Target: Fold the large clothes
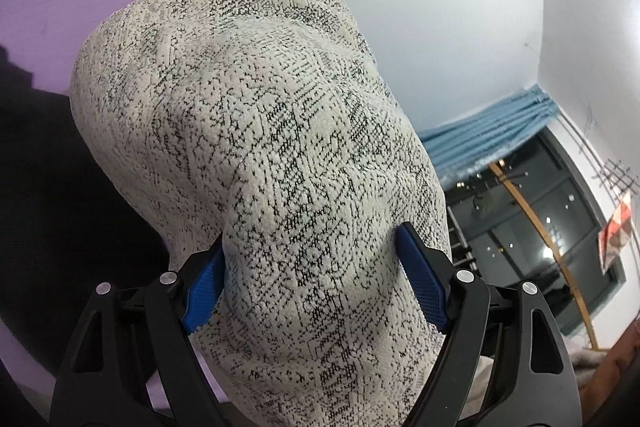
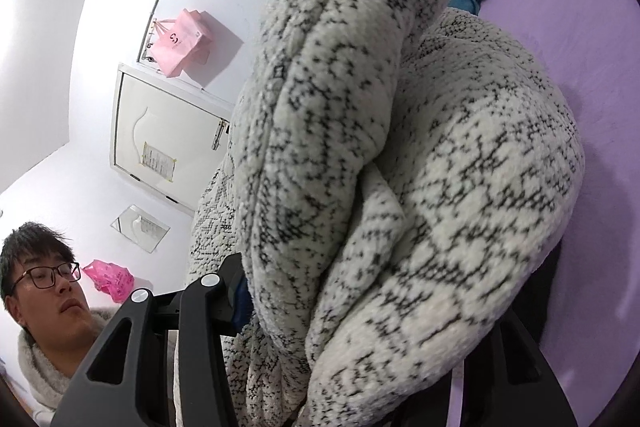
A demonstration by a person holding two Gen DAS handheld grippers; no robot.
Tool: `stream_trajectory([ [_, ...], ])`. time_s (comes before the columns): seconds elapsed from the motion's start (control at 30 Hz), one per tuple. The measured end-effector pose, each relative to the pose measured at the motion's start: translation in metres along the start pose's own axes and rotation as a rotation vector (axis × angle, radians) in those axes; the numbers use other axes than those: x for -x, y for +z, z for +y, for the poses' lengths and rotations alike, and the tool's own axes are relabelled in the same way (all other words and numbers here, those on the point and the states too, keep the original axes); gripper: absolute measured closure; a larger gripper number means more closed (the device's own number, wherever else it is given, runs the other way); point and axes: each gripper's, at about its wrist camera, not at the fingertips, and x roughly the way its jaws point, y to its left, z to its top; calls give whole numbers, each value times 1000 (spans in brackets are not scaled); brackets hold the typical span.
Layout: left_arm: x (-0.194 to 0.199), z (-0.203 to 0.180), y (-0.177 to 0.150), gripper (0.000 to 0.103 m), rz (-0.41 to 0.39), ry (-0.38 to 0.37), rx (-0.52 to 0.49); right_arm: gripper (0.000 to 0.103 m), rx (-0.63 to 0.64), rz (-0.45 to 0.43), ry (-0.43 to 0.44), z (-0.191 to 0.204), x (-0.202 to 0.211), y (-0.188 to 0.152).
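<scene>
left gripper [image 1: 310, 279]: blue pads [image 1: 420, 283] clamped on a thick bunch of the white-and-black knit sweater [image 1: 256, 131], raised above the purple bed sheet [image 1: 44, 15]. right gripper [image 2: 360, 307]: fingers buried in folds of the same sweater; grip cannot be told. garment hangs over the bed's near part.

1 speckled knit garment [image 1: 256, 131], 2 pink bags [image 2: 182, 41], 1 person [image 2: 48, 311].
</scene>
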Motion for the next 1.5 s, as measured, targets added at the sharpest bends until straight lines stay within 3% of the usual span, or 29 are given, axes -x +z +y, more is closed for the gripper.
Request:
stream_trajectory([
  [0.43,48,89,-24,27,-54,40,165,54,-109,114,42,-106,-2,-3],
  [0.67,50,142,-54,26,-68,115,249,54,-270,170,25,-195,12,-37],
  [0.77,48,152,-66,26,-84,109,263,54,-308,156,57,-224,32,-51],
  [0.87,47,155,-73,25,-105,83,293,54,-297,138,75,-231,56,-56],
  [1.0,57,146,-76,24,-117,124,290,51,-278,136,44,-223,79,-64],
  [1.07,67,132,-75,21,-127,150,273,41,-283,137,12,-220,98,-66],
  [1.1,73,126,-74,16,-134,170,259,34,-306,131,1,-220,112,-67],
  [1.13,81,113,-75,14,-148,214,234,18,-314,124,-6,-217,120,-68],
  [1.17,89,99,-76,14,-161,256,203,12,-313,111,-12,-212,136,-69],
  [1.23,98,69,-81,7,-185,320,145,11,-288,102,-52,-202,162,-71],
  [1.3,102,42,-86,7,-190,468,87,9,-240,112,-195,-187,192,-77],
  [1.37,90,7,-98,7,-183,740,-25,7,-178,86,-353,-165,218,-87],
  [1.4,85,1,-109,6,-180,842,-75,7,-158,71,-392,-159,229,-89],
  [1.43,82,-4,-120,6,-183,903,-123,6,-145,54,-445,-147,241,-93],
  [1.47,70,-18,-130,6,-182,928,-164,6,-124,19,-534,-135,261,-95],
  [1.5,68,-19,-137,6,-184,925,-174,6,-106,-4,-567,-125,268,-97],
])
